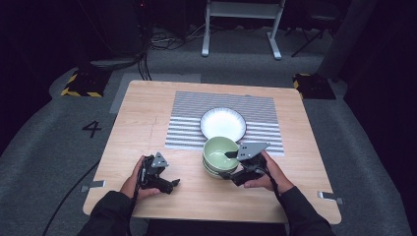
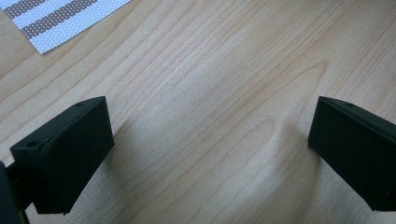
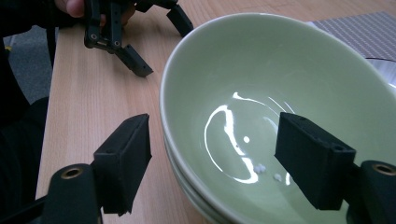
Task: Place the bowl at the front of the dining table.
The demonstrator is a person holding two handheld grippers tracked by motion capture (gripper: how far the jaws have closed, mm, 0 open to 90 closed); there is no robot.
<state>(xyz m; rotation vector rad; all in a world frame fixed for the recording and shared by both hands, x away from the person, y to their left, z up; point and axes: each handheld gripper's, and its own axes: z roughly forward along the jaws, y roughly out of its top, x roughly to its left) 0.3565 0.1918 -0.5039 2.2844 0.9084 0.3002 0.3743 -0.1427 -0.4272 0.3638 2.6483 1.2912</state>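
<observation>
Now, at lower left of the high view, the left gripper (image 1: 169, 185) idles, jaws spread. Centre-right, the right gripper (image 1: 231, 163) straddles the green bowl (image 1: 220, 149) rim unclenched, seemingly a stacked pair; closing comes next.

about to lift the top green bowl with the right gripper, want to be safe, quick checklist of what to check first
1. Right gripper open: ok.
2. Its fingers straddle the top bowl's rim, one outside, one inside: ok.
3. Fingers touching the rim: cannot tell.
4. Bowl stacked on another, so the lower one may lift too: not ok.
5. Left gripper open, over bare table, away from the bowls: ok.
6. Plate lies just behind the bowls: not ok.
</observation>
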